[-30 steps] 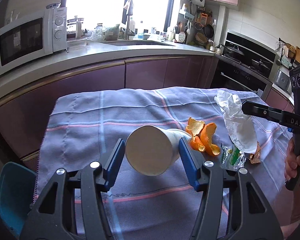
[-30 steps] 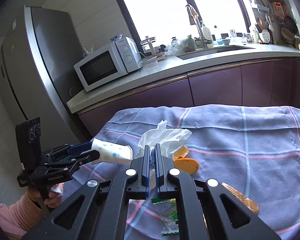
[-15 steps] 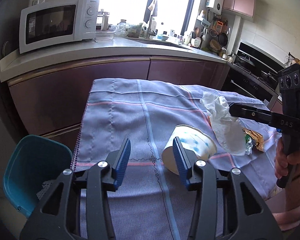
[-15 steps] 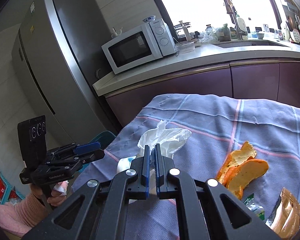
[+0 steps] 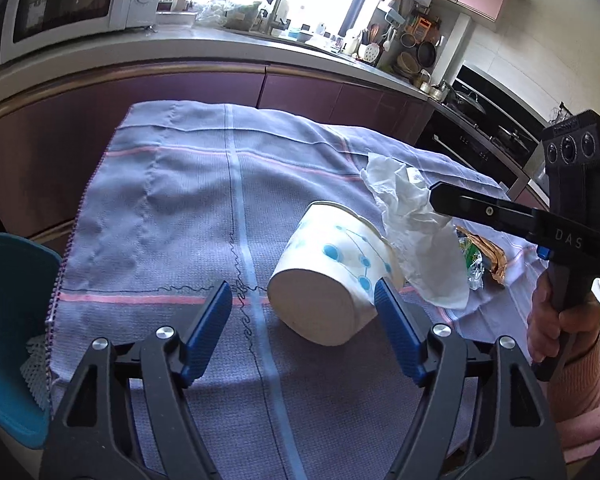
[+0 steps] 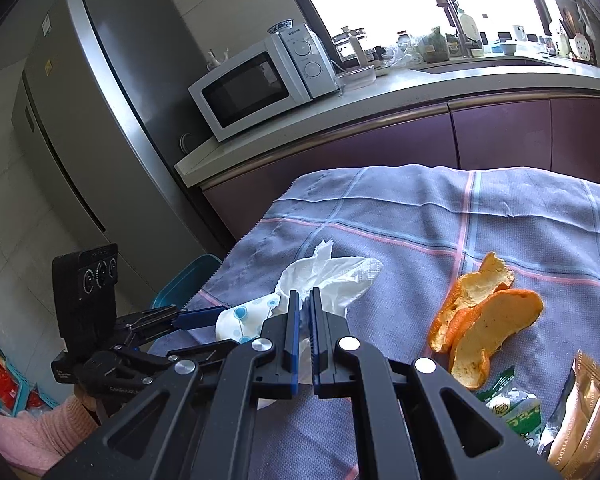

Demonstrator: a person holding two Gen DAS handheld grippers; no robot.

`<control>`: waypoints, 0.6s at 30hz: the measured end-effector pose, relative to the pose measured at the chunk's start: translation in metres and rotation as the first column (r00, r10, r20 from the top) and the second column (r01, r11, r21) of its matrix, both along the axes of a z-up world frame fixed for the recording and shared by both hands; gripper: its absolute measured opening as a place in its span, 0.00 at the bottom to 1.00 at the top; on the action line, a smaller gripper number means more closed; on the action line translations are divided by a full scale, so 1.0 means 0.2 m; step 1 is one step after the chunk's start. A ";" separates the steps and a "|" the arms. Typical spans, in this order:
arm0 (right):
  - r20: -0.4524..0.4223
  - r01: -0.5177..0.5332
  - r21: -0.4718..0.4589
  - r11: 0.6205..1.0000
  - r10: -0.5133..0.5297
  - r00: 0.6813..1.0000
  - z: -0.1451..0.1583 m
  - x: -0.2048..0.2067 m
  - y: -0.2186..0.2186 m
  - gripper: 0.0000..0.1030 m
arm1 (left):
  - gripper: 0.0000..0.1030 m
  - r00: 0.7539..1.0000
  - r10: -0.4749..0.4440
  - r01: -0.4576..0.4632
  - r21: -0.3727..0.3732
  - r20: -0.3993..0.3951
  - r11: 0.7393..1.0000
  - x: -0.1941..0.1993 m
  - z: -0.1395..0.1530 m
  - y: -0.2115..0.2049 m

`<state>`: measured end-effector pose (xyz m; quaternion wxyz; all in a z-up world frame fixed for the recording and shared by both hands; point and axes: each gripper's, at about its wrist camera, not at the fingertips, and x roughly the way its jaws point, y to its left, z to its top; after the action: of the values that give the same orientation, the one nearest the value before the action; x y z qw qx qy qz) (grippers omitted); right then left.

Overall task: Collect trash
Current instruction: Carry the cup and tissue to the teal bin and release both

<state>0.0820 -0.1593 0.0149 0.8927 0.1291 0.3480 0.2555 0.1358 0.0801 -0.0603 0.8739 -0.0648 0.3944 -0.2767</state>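
Paper cup (image 5: 332,276), white with blue dots, lies on its side at centre of the left wrist view, base toward the camera, rim pointing away toward the tissue. It rests on the checked lilac tablecloth (image 5: 180,208). Left gripper (image 5: 302,312) straddles the cup's base: jaws are opening, blue pads stand clear on either side, the right-hand pad just beside the cup wall, the left-hand pad well apart from it; the cup is released, not gripped. Crumpled white tissue (image 5: 416,232) hangs right of centre, just behind the cup rim, pinched in the tips of the right gripper (image 6: 303,300). In the right wrist view, those jaws are clenched nearly together on the tissue, which fans out above the fingertips; the cup shows as a sliver at lower left of them. A person's hand (image 5: 556,320) grips the right tool's handle at the right edge of the left wrist view. Orange peel (image 6: 484,320) lies on the cloth at right of the right wrist view; below it, lower right, a green-and-clear wrapper (image 6: 512,408) and a brown foil packet (image 6: 584,412). Teal bin (image 5: 8,320) sits off the cloth's left edge, lower left of the left wrist view. Microwave (image 6: 260,84) on the counter, upper middle; grey fridge (image 6: 96,112) at upper left.
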 end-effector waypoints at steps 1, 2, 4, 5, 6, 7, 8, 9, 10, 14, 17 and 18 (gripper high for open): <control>-0.001 0.000 0.000 1.000 0.000 1.000 0.00 0.00 0.00 0.04 | 0.72 1.000 -0.004 0.003 -0.013 -0.016 1.000 0.02 -0.02 0.00; -0.004 -0.001 0.003 1.000 0.001 1.000 -0.01 0.00 0.00 0.04 | 0.72 1.000 -0.005 0.004 -0.020 -0.026 1.000 0.03 -0.03 -0.01; -0.007 -0.001 0.004 1.000 0.001 1.000 -0.01 0.01 0.00 0.04 | 0.69 0.999 -0.017 0.015 -0.033 -0.039 0.999 0.04 -0.04 -0.02; -0.008 -0.002 0.005 1.000 0.002 1.000 -0.01 0.01 0.00 0.04 | 0.65 0.999 -0.022 0.021 -0.033 -0.035 0.999 0.04 -0.04 -0.02; -0.009 -0.003 0.005 1.000 0.003 1.000 -0.01 0.02 0.00 0.04 | 0.58 0.999 -0.029 0.028 -0.032 -0.029 0.999 0.03 -0.04 -0.03; -0.009 -0.002 0.005 1.000 0.002 1.000 -0.01 0.02 0.00 0.04 | 0.55 0.999 -0.036 0.035 -0.028 -0.026 0.999 0.03 -0.04 -0.04; -0.010 -0.002 0.006 1.000 0.002 1.000 -0.01 0.01 0.00 0.04 | 0.55 0.999 -0.033 0.033 -0.019 -0.020 0.999 0.03 -0.03 -0.04; -0.010 -0.003 0.007 1.000 0.003 1.000 -0.01 0.01 0.00 0.04 | 0.55 0.999 -0.034 0.034 -0.012 -0.013 0.999 0.02 -0.03 -0.05; -0.010 -0.004 0.006 1.000 0.004 1.000 -0.01 0.01 0.00 0.04 | 0.55 0.999 -0.032 0.032 -0.008 -0.008 0.999 0.02 -0.03 -0.05; -0.006 -0.013 0.006 1.000 0.013 1.000 0.00 0.02 0.02 0.04 | 0.54 1.000 -0.016 0.016 -0.018 0.010 1.000 0.00 0.00 -0.02; 0.000 -0.030 0.018 0.999 0.030 1.000 0.02 0.02 0.03 0.04 | 0.54 0.999 0.009 -0.009 -0.007 0.041 1.000 -0.04 0.04 0.04; 0.003 -0.040 0.024 0.999 0.040 0.999 0.03 0.02 0.05 0.04 | 0.54 0.998 0.023 -0.023 -0.001 0.053 1.000 -0.06 0.05 0.06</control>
<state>0.0868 -0.1503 0.0208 0.8863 0.1326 0.3461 0.2775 0.1240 0.0931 -0.0497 0.8871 -0.0623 0.3702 -0.2686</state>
